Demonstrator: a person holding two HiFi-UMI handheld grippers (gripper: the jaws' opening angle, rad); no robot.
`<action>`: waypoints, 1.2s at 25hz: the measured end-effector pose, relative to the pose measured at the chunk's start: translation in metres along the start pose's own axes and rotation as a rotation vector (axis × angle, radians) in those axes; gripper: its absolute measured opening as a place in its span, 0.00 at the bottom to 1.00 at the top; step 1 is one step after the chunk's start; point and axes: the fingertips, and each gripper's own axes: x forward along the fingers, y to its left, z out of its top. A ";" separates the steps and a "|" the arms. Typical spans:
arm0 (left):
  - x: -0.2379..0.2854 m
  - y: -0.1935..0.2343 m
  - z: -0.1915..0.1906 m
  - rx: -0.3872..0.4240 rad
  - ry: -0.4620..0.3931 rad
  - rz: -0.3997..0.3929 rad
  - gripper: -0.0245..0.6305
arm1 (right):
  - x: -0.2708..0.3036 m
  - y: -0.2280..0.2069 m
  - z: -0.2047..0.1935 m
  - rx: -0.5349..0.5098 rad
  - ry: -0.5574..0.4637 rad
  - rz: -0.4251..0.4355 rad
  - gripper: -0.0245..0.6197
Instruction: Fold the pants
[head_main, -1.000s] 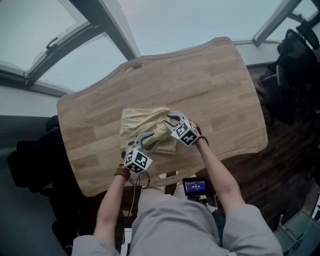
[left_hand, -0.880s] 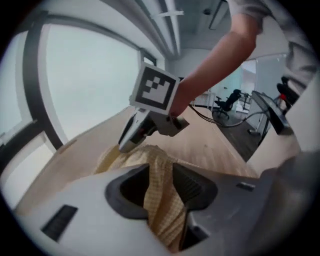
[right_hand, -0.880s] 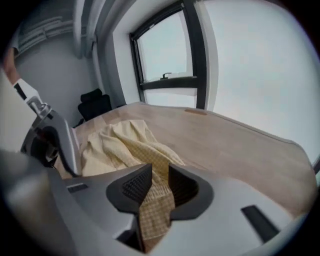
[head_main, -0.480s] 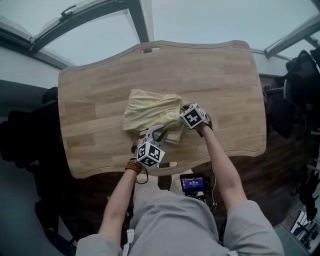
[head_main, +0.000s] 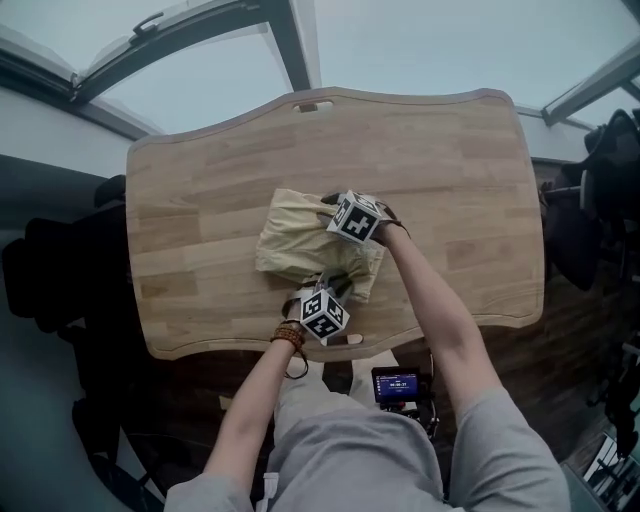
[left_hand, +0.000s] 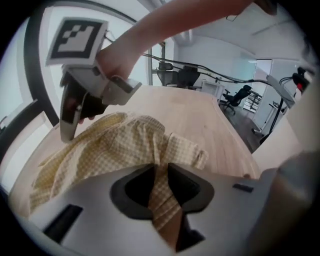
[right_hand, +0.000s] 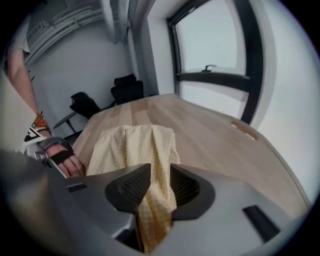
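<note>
**Setting: a glazed office corner with a wooden worktable**

A light plank table (head_main: 440, 160) with a wavy outline and rounded corners fills the middle of the head view. A slot cut-out (head_main: 307, 106) sits near its far edge. Beyond that edge, large panes in dark window frames (head_main: 290, 45) admit pale, even daylight, and the right gripper view shows one window (right_hand: 212, 45) with a handle on its lower bar. The wall (head_main: 60, 130) below the glass is white, and the floor (head_main: 570, 340) is dark boards. Black office chairs (right_hand: 125, 86) stand past one end of the table, and a further black chair (left_hand: 240, 95) stands among desks in the distance. Pipes (right_hand: 60, 22) run along the ceiling.
</note>
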 end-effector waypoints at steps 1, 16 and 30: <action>0.000 0.000 0.000 -0.006 0.001 0.002 0.17 | 0.013 0.004 -0.004 -0.041 0.060 0.028 0.22; -0.033 -0.018 0.019 -0.102 -0.148 -0.004 0.16 | -0.052 -0.024 -0.034 0.264 -0.155 -0.225 0.15; -0.095 0.063 -0.038 0.002 -0.103 0.325 0.18 | -0.115 0.108 -0.102 0.426 -0.186 -0.225 0.30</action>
